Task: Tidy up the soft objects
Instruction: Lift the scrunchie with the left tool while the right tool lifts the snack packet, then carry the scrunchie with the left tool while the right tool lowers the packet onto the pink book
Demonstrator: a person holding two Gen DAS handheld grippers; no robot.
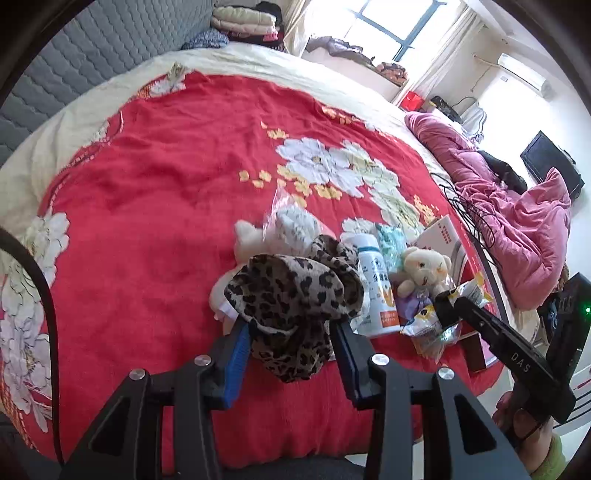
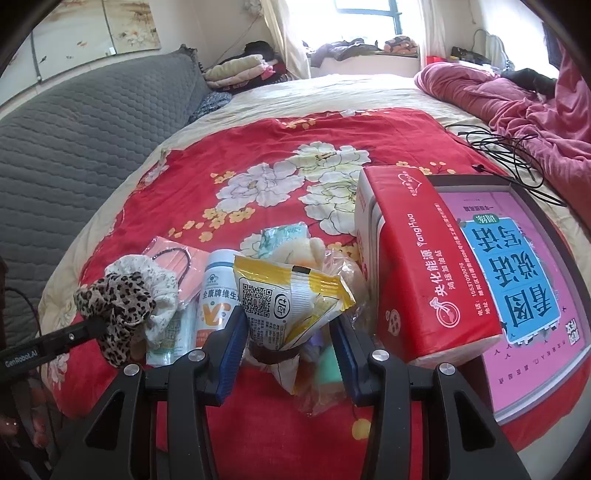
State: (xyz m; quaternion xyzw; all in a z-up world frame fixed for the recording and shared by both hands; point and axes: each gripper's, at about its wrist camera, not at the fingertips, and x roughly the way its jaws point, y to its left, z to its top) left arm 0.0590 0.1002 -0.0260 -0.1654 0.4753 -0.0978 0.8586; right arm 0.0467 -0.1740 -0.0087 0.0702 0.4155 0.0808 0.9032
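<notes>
The left gripper (image 1: pixel 291 328) stood apart, a leopard scrunchie (image 1: pixel 295 291) hanging loose between its pads above the red blanket (image 1: pixel 155 192). The right gripper (image 2: pixel 290 328) was clamped on a yellow packet (image 2: pixel 288 295). Behind lay a bottle (image 2: pixel 218 291), teddy (image 1: pixel 424 269) and red box (image 2: pixel 421 266).

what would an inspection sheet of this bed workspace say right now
surface: red floral bedspread, rumpled
job's things: leopard scrunchie, white scrunchie, teddy bear, bunched together
clutter: vitamin bottle, red tissue box, pink book, pink face masks
grippers: left hand-held gripper has the leopard scrunchie between its fingers, grip unclear; right hand-held gripper shut on a yellow packet
cables: black cable tangle beside the book
surroundings: grey quilted headboard, pink duvet, window
</notes>
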